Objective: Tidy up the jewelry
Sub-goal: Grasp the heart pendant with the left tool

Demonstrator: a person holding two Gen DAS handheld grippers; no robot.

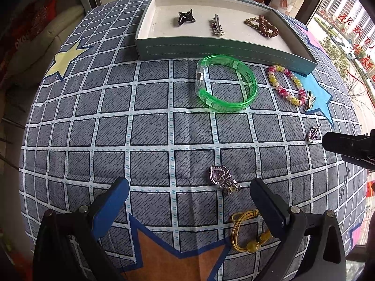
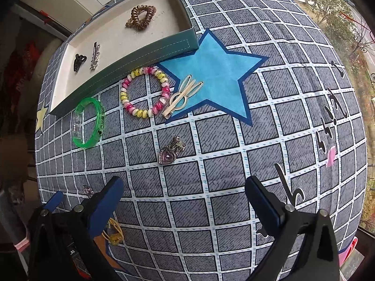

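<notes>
Left wrist view, near edge of the cloth: left gripper (image 1: 189, 193) released, jaws wide apart, nothing between them; a heart pendant (image 1: 221, 178) lies just ahead of the gap; a yellow cord with bead (image 1: 243, 231) lies beside the right finger
Cloth (image 1: 152, 126), middle: green bangle (image 1: 225, 83) flat, just in front of the tray's near wall
Tray (image 1: 211, 51), far edge: holds a dark claw clip (image 1: 185, 16), a silver hair clip (image 1: 216, 24) and a brown coil hair tie (image 1: 263, 26), well apart in a row
Right of bangle: pink and yellow beaded bracelet (image 1: 287, 84); a cream clip (image 1: 309, 99) touches its right end, on the blue star (image 1: 321, 96)
Right edge: second heart pendant (image 1: 314, 134)
Right wrist view: right gripper (image 2: 185, 193) released, jaws spread, empty, above bare cloth; second heart pendant ahead of it
</notes>
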